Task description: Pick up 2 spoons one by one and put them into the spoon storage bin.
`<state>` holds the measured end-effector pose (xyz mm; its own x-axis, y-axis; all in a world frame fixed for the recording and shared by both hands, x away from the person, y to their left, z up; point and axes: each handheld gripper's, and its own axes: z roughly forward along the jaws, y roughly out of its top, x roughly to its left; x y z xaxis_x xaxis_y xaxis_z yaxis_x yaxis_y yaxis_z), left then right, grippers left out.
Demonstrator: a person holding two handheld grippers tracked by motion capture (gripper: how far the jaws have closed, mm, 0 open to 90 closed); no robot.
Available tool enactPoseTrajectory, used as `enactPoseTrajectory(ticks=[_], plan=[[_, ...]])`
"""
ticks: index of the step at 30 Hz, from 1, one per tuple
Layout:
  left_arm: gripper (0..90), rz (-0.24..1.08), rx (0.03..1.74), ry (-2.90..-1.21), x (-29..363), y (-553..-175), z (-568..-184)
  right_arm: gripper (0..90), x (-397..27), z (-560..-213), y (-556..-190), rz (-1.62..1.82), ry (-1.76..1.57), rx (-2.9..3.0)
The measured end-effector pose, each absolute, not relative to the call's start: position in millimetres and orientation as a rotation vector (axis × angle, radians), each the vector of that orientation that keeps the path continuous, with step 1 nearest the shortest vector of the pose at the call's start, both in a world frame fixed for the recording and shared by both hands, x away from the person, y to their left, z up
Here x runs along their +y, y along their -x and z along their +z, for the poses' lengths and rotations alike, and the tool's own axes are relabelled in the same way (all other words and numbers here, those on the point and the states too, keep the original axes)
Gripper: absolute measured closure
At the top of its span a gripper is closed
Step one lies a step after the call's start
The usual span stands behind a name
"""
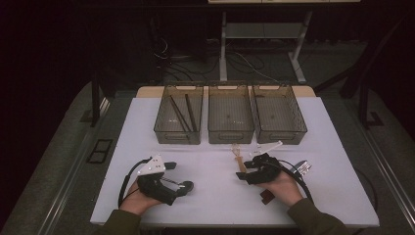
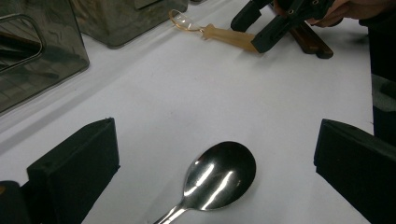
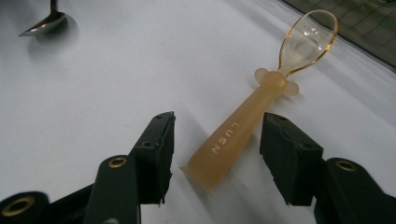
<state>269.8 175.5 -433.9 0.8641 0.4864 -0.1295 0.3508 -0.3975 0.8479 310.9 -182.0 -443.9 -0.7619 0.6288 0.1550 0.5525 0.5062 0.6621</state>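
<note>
Right tool [image 3: 215, 154] sat low over the bench [image 1: 215, 196], jaws apart and straddling the handle end of the amber plastic spoon [image 3: 243, 133]. There was a gap on both sides, so the pads were not pressing yet. The handle lay between the jaws with the clear bowl pointing away ahead of the tool, which looked like a line-up for a grab by the thick end. The spoon lay flat on the bench, just ahead of the right tool [image 1: 249, 171] in the high view and short of the three bins.

Left tool [image 2: 215, 154] had its jaws wide apart and held nothing. The metal spoon [image 2: 219, 175] lay on the bench between and just ahead of its jaws, bowl up. It was probably parked there waiting its turn.

Left bin [image 1: 179, 115] held two dark sticks, likely chopsticks. Middle bin [image 1: 231, 115] and right bin [image 1: 279, 115] looked empty, though the mesh was dim. This was probably sorting by type.

Hard to read: the metal spoon's handle was cut off at the frame bottom. A dark brown item [image 1: 266, 197] was half under the right hand [image 1: 284, 186], maybe wooden handles. A white piece [image 1: 268, 147] beyond the right tool was unclear. The room behind was too dark.
</note>
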Motion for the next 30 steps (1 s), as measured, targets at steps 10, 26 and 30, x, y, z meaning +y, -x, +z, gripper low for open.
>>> enactPoseTrajectory(ticks=[10,26,30], plan=[[0.0,0.167,0.61,-2.023,175.4,-269.8,-433.7,50.6,-177.7,-445.5,-307.5,1.03,-0.991,2.626],[0.0,0.167,0.609,-2.025,175.1,-269.6,-433.7,59.5,-176.6,-444.8,-307.5,0.993,-0.986,2.609],[0.0,0.167,0.609,-2.025,174.9,-269.7,-433.9,66.7,-176.5,-444.5,-307.5,0.982,-0.992,2.601]])
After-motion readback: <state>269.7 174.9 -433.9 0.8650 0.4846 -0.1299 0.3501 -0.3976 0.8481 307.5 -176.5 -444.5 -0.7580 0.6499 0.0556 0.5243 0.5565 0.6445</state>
